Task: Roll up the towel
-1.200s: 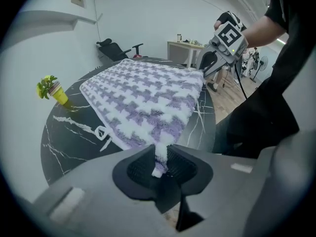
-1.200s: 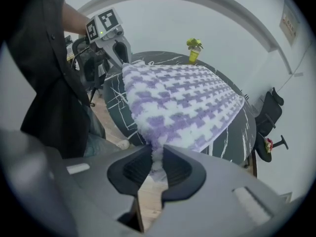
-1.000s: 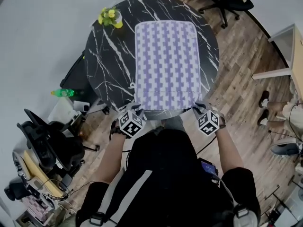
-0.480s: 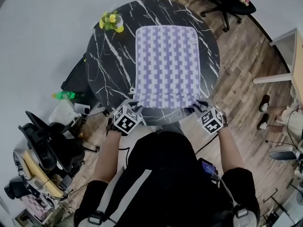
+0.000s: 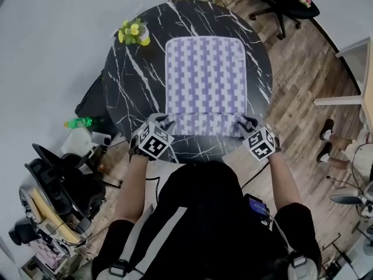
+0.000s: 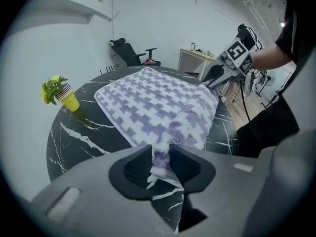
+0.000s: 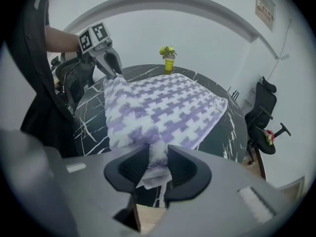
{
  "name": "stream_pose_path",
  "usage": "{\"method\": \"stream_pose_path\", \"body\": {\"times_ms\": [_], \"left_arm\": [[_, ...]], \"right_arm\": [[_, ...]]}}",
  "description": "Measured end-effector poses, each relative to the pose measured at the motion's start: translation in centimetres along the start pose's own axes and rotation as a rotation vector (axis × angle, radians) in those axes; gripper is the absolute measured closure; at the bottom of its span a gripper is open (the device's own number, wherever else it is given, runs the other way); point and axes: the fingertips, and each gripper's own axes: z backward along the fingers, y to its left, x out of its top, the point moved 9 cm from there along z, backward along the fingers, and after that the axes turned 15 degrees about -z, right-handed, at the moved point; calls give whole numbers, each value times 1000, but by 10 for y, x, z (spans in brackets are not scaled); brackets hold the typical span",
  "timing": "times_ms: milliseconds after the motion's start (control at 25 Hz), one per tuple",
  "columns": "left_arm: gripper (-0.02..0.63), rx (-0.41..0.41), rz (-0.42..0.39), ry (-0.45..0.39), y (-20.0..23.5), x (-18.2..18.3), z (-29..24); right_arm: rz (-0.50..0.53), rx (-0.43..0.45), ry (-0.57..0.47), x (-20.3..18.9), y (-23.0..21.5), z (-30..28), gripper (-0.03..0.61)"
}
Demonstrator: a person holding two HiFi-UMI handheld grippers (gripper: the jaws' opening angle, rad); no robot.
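A purple-and-white checked towel lies flat on the round black marble table. Its near edge is lifted and curled over into a thick fold. My left gripper pinches the near left corner and my right gripper pinches the near right corner. In the left gripper view the towel bunches between the left gripper's pads. The right gripper view shows the towel wedged the same way in the right gripper. Both pairs of jaws have just been opening a little, with the cloth still between them.
A yellow pot of flowers stands at the table's far left, apart from the towel. Office chairs stand beyond the table and at the lower left. A green bottle lies on the floor at the left.
Both grippers moved away from the person's body over the table, carrying the towel's near edge. That edge came up off the table rim and folded over, so the flat part looks shorter.
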Motion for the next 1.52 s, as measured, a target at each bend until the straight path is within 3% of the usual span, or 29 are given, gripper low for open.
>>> {"method": "stream_pose_path", "body": {"times_ms": [440, 600, 880, 1040, 1360, 1520], "left_arm": [[463, 19, 73, 44, 22, -9, -36], [453, 39, 51, 35, 23, -7, -35], [443, 163, 17, -73, 16, 3, 5], [445, 161, -13, -133, -6, 4, 17], [437, 124, -85, -124, -49, -5, 5], [407, 123, -167, -26, -58, -16, -11]], "right_arm": [[3, 5, 27, 11, -23, -30, 436], [9, -4, 30, 12, -23, -31, 433], [4, -99, -119, 22, -16, 2, 410], [18, -74, -190, 21, 7, 20, 410], [104, -29, -85, -21, 43, 4, 377], [139, -38, -22, -37, 44, -8, 374]]}}
